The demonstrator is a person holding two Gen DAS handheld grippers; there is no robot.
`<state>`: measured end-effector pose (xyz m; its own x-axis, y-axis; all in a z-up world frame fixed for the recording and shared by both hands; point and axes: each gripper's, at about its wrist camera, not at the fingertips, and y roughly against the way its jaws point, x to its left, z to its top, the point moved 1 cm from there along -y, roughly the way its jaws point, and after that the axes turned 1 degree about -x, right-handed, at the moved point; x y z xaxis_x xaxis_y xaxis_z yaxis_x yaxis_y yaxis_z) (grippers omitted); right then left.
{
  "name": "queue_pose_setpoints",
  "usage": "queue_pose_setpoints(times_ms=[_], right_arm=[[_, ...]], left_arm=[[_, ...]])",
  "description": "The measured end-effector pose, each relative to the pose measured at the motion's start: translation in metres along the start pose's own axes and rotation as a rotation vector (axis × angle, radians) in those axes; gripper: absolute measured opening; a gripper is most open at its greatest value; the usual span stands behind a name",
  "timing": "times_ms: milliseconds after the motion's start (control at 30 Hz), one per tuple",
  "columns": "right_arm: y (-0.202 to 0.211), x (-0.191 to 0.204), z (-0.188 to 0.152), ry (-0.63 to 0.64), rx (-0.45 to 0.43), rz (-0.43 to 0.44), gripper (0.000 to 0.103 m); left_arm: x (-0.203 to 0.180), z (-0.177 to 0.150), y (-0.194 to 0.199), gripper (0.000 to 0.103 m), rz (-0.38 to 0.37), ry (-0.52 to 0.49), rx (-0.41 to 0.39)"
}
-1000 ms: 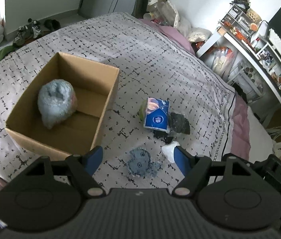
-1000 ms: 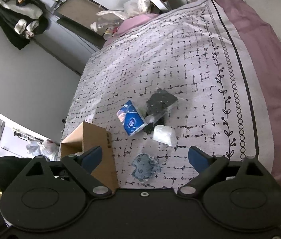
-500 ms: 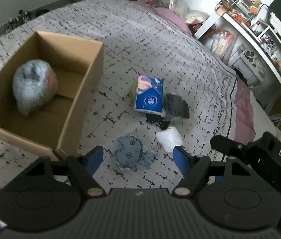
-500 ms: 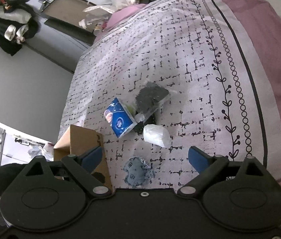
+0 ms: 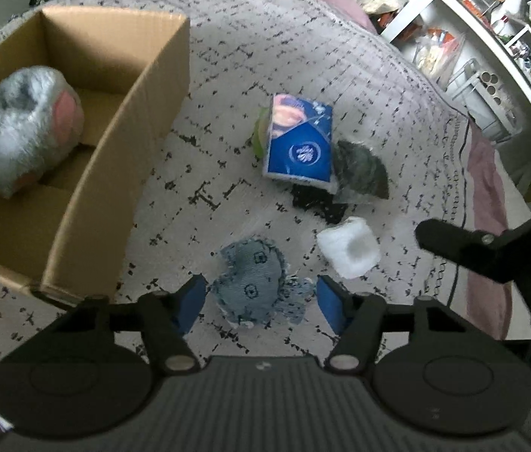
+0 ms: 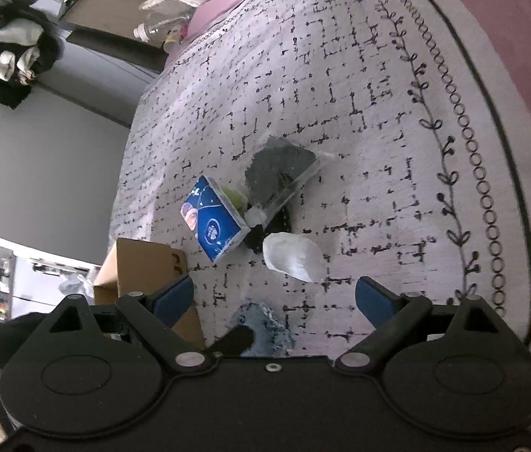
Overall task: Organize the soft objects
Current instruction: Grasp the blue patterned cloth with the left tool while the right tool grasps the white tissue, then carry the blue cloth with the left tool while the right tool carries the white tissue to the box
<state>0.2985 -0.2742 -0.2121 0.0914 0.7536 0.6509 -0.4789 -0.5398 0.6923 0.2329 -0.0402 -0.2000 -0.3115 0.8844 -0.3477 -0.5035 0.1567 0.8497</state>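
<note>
On the patterned bedspread [image 5: 303,56] a frayed denim pouch [image 5: 254,286] lies between the blue pads of my left gripper [image 5: 259,303]. Its jaws are closing and the pads stand just clear of the cloth on both sides. A white wad [image 5: 348,252], a blue tissue pack [image 5: 299,143] and a dark item in a clear bag [image 5: 359,169] lie beyond. The cardboard box [image 5: 122,113] at the left holds a grey plush in plastic [image 5: 28,128]. My right gripper [image 6: 273,299] hangs open and holds nothing, just short of the white wad [image 6: 291,256], with the denim pouch [image 6: 261,320] under its body.
A green object [image 5: 259,132] peeks out behind the tissue pack. Cluttered white shelves [image 5: 491,37] stand past the bed's right edge. A mauve sheet [image 6: 510,19] borders the bedspread. A plastic bottle [image 6: 163,26] and clothes [image 6: 9,60] lie beyond the bed's far end.
Both grippers have sunk toward the bed. The left jaws have narrowed around the denim pouch. A finger of the right gripper has come into the left wrist view.
</note>
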Motion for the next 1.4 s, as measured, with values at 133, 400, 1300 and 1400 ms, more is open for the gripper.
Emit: queue_pose_setpoints(times_ms=[133,400,1300,1400], right_arm=[[-0.009,0.003,0.002,0.035,-0.014,-0.033,0.091],[-0.033,0.001,0.006,0.060,0.002,-0.094,0.087],[-0.012,0.013,-0.004,0.120,-0.069,-0.090,0.036],[-0.005,0.019,-0.006,0.138,-0.084,-0.086,0.036]], left_arm=[[0.004,0.000,-0.015,0.057,0.007,0.001,0.016],[0.004,0.003,-0.029,0.042,0.017,-0.018,0.009],[0.003,0.005,0.033,0.028,-0.122,0.016,-0.090],[0.004,0.006,0.046,0.028,-0.142,0.024,-0.110]])
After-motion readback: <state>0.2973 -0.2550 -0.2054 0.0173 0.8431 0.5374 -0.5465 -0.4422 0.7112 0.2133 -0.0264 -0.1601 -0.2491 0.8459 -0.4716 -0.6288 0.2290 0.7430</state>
